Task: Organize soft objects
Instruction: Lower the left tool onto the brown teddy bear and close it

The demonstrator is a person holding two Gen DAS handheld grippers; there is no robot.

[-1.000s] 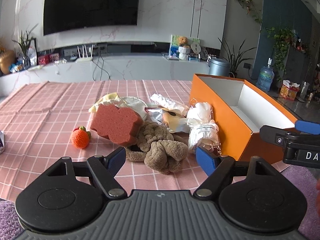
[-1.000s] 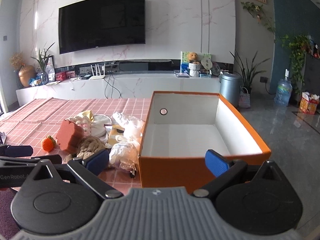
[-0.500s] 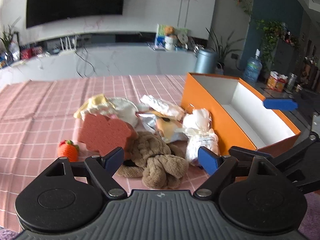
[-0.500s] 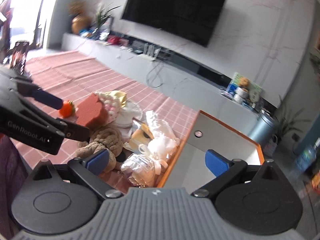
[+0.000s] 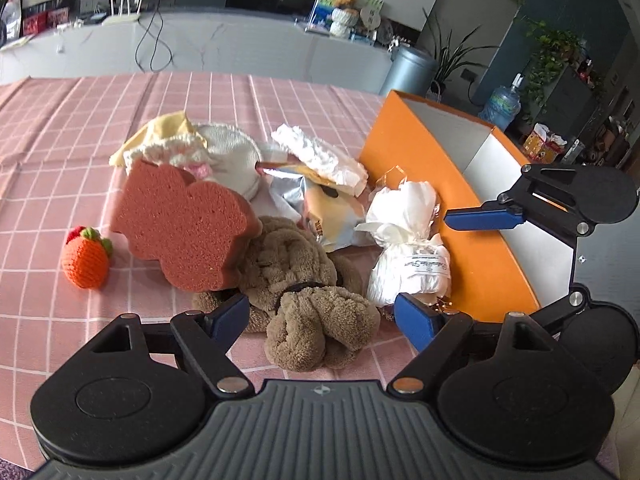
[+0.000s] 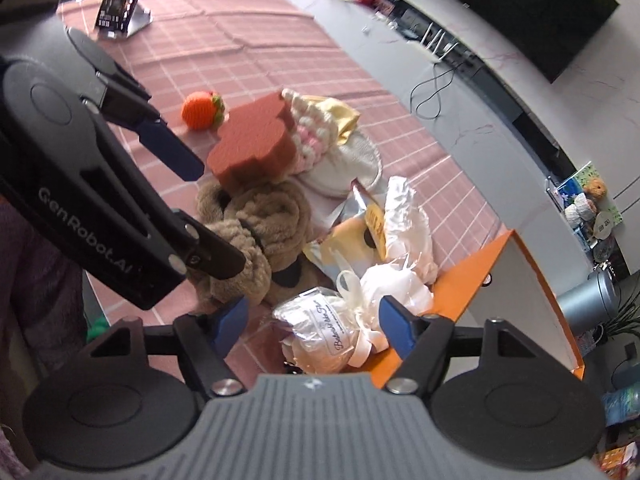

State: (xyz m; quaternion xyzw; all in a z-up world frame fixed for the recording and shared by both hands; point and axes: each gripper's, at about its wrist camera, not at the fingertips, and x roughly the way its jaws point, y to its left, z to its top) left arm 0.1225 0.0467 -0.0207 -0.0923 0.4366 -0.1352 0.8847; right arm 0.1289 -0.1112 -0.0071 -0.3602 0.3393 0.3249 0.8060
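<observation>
Both claws hang tilted down over a pile of soft things on a pink checked worktop (image 5: 48,128). Left claw (image 5: 322,318), at the bottom centre of its own view, has its blue pads spread apart on either side of a brown plush towel (image 5: 304,292), not touching it. Right claw (image 6: 312,322), low in its view, has just been closing; its pads are still apart, with a clear bag of white stuffing (image 6: 332,334) between them and no visible contact. Behind the plush lies a reddish sponge (image 5: 180,224), leaning on it. An orange knitted strawberry (image 5: 86,258) sits alone at the left of the left view. White and yellow cloths (image 5: 192,148) and a foil packet (image 5: 320,204) fill the middle. An orange box (image 5: 424,184), open on top, stands at the right, touching the bag.
</observation>
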